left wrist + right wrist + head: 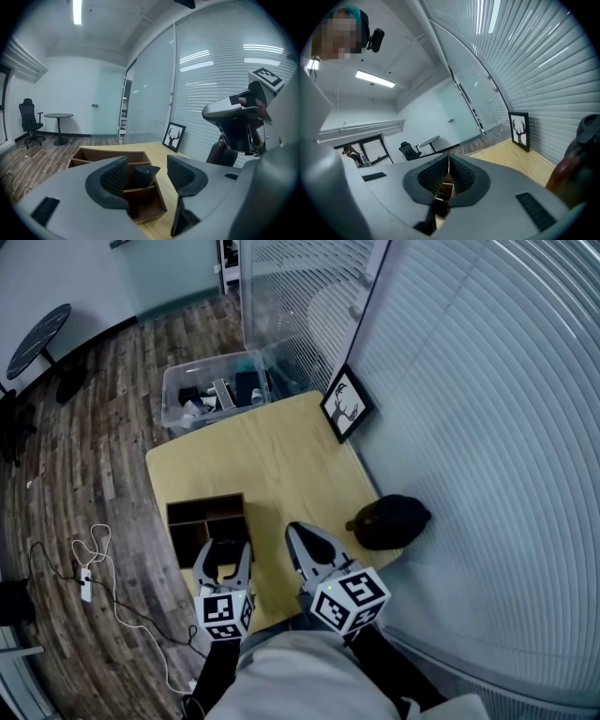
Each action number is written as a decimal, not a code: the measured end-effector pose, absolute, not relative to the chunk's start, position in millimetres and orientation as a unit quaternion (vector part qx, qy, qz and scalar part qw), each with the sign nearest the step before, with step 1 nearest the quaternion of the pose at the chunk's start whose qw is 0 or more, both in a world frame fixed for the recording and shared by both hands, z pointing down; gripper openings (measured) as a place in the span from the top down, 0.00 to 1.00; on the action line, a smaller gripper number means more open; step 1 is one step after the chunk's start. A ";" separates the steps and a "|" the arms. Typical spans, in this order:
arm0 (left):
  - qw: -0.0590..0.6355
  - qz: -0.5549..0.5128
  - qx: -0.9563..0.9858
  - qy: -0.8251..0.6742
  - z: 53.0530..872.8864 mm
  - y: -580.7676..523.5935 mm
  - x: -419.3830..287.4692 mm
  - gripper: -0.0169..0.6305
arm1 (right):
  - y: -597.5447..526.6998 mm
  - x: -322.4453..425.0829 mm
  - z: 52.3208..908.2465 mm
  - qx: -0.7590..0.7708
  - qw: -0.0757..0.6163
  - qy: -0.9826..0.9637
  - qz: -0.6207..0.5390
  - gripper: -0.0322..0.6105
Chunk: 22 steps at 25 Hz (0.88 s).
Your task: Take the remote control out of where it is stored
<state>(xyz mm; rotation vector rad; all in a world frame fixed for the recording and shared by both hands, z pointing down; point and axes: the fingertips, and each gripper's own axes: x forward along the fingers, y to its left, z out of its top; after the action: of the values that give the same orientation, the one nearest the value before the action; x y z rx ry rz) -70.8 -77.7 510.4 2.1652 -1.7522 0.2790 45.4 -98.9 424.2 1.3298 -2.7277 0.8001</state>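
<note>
A brown wooden organizer box (202, 514) with several compartments sits at the table's near left edge. In the left gripper view the dark top end of the remote control (145, 171) sticks up out of one compartment of the box (140, 202). My left gripper (147, 179) is open, and the remote's end stands between the two pads with a gap on each side. In the head view the left gripper (225, 551) hovers over the near part of the box. My right gripper (302, 538) hangs just right of the box, shut with nothing in it; its pads (459, 174) meet.
A rounded black-and-brown object (389, 521) rests on the table's near right edge. A framed deer picture (347, 404) leans against the blinds at the far right corner. A clear plastic bin (211, 390) of odds and ends stands on the floor beyond the table. Cables (94, 568) lie on the floor at left.
</note>
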 end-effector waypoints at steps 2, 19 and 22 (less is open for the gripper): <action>0.171 0.102 0.762 -0.616 513.8 -79.6 -68.8 0.60 | -99.6 47.4 423.9 0.427 0.003 -0.868 0.256 0.94; 0.189 0.114 0.754 -0.619 527.2 -87.0 -69.8 0.60 | -104.5 53.5 422.7 0.439 0.005 -0.862 0.253 0.94; 0.192 0.119 0.752 -0.620 532.0 -88.5 -70.3 0.60 | -106.0 54.2 422.3 0.441 0.006 -0.860 0.255 0.94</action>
<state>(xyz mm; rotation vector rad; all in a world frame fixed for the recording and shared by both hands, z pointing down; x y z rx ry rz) -70.3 -88.5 532.0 2.1099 -1.7392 0.3328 54.2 -106.0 422.3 1.3805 -2.6925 0.7987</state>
